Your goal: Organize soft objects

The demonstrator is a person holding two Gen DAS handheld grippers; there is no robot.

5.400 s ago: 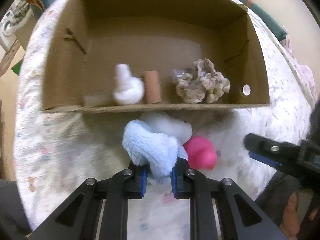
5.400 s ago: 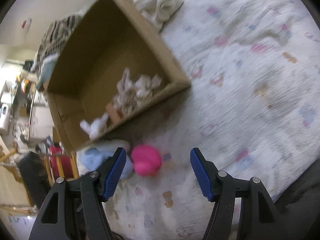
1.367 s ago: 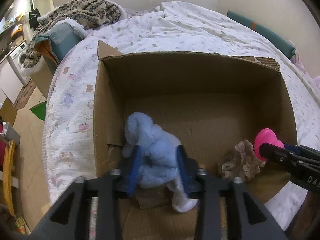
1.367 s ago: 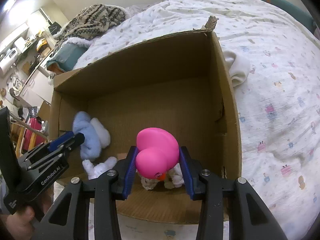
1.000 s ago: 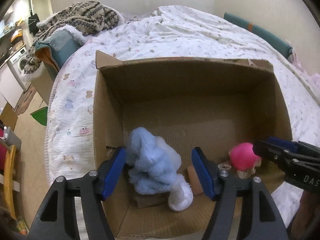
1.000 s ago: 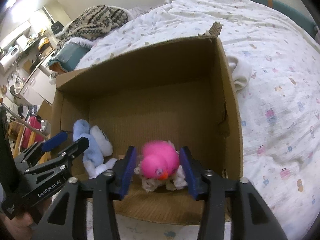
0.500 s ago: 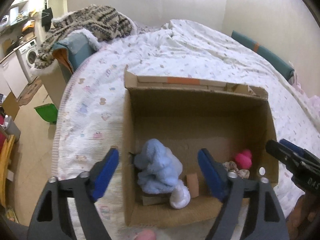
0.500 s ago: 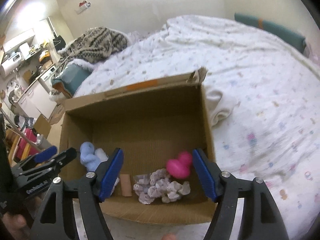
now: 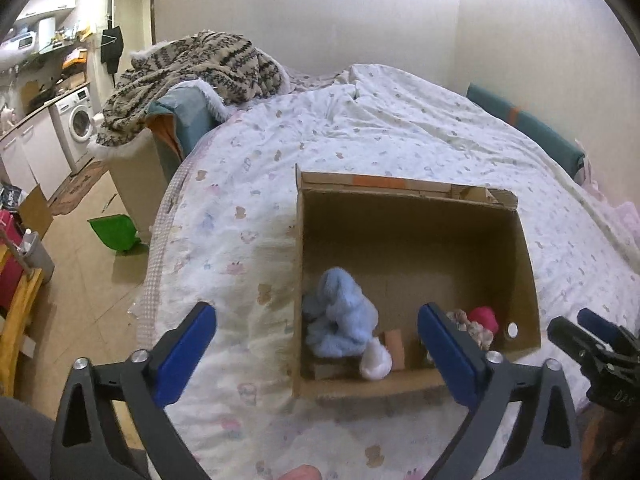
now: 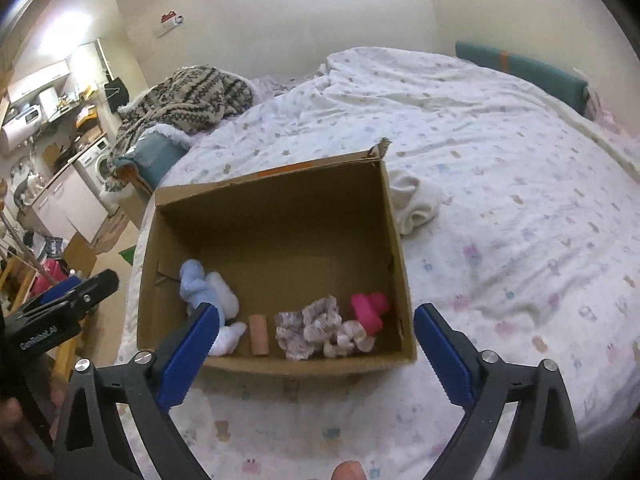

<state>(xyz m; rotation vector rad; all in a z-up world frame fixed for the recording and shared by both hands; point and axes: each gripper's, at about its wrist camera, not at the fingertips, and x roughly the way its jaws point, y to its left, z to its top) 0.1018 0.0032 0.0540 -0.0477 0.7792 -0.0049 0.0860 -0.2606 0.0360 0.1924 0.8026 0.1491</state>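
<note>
An open cardboard box (image 9: 412,196) (image 10: 272,184) stands on the bed. Inside lie a light blue plush toy (image 9: 340,316) (image 10: 200,288), a white soft piece (image 9: 376,362) (image 10: 228,340), a tan roll (image 9: 394,342) (image 10: 258,334), beige scrunchies (image 10: 320,328) (image 9: 472,324) and a pink toy duck (image 10: 370,308) (image 9: 484,316). My left gripper (image 9: 316,340) is open and empty, held back above the box's near edge. My right gripper (image 10: 316,340) is open and empty, also back from the box.
The bed has a white printed quilt (image 9: 360,132) (image 10: 500,160). A folded white cloth (image 10: 416,200) lies right of the box. A patterned blanket (image 9: 192,64) sits on a chair left of the bed. A green dustpan (image 9: 114,232) lies on the floor.
Both grippers let go of their toys in the box, opened wide, and pulled up and back. The blue plush and the pink duck now rest inside the box.
</note>
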